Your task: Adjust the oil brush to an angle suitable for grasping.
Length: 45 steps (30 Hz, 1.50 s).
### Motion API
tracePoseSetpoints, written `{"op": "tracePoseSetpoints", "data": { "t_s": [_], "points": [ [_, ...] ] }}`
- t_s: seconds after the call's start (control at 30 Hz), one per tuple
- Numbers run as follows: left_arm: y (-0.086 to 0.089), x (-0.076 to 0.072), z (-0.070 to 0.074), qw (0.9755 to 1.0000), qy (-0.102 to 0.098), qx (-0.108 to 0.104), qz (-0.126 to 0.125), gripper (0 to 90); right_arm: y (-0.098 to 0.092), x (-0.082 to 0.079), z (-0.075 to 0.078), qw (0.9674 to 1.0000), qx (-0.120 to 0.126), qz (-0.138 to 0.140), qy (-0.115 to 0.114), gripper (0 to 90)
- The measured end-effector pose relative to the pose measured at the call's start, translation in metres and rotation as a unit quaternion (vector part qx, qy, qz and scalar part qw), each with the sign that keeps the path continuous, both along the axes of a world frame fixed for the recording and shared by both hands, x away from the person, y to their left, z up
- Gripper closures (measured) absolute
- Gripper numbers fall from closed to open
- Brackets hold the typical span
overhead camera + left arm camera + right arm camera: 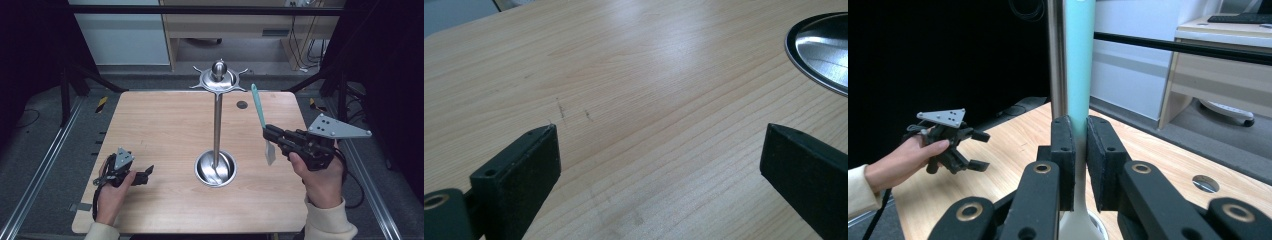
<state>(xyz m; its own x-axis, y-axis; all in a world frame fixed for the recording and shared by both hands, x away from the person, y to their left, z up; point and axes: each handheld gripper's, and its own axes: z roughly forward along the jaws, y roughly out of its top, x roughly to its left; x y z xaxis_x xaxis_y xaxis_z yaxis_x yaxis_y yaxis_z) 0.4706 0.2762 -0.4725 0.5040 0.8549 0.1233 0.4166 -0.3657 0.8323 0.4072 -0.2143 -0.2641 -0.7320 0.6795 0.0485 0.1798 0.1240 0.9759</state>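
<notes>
The right tongs (272, 134) sit at the right of the high view, clenched on a spatula (262, 121) with a teal handle and a pale blade. They grip it low on the handle, just above the blade, so the handle rises toward the upper part of the frame and the blade hangs below the jaws, off the bench (160, 125). In the right gripper view the two black jaws press on either side of the teal handle (1078, 65), with the steel pole (1057, 55) close behind it.

The rack (218, 125) stands in the middle of the high view: a round steel base (215, 169), a thin upright pole, and a crown (218, 79) of short hooks at the top. No hook carries anything.

The left tongs (145, 175) rest low at the lower left of the high view, held in the person's hand and well apart from the rack. In the left gripper view the jaws stand wide with bare wood between them, grasping nothing; the rim of the base (819, 50) shows at the upper right of that frame.

By my reading, the spatula is picked up and lifted, so the grasp is done. What is left is likely carrying it up to the crown, catching the handle's end on a hook, and letting go. Whether the handle has a hanging hole I cannot tell.
</notes>
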Motion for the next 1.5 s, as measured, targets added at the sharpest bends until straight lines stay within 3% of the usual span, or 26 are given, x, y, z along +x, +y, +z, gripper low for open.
{"op": "tracePoseSetpoints", "data": {
  "t_s": [0.3, 0.6, 1.2, 1.5],
  "points": [
    [-0.002, 0.0, 0.0, 1.0, 0.001, 0.006, -0.003, 2.5, 0.002, 0.002, -0.002, 0.9991, 0.025, 0.032, 0.01, 82.6],
    [-0.001, 0.0, 0.0, 1.0, 0.002, 0.006, -0.003, 2.5, 0.004, 0.002, -0.003, 0.9996, 0.018, 0.021, 0.007, 82.6],
    [-0.003, 0.0, -0.001, 0.9999, 0.004, 0.012, -0.006, 2.5, 0.01, 0.006, -0.007, 0.9994, 0.013, 0.024, 0.023, 82.6],
    [-0.003, 0.0, -0.002, 0.9999, 0.004, 0.012, -0.006, 2.5, 0.017, 0.008, -0.009, 0.9993, 0.02, 0.022, 0.024, 82.6]
  ]
}}
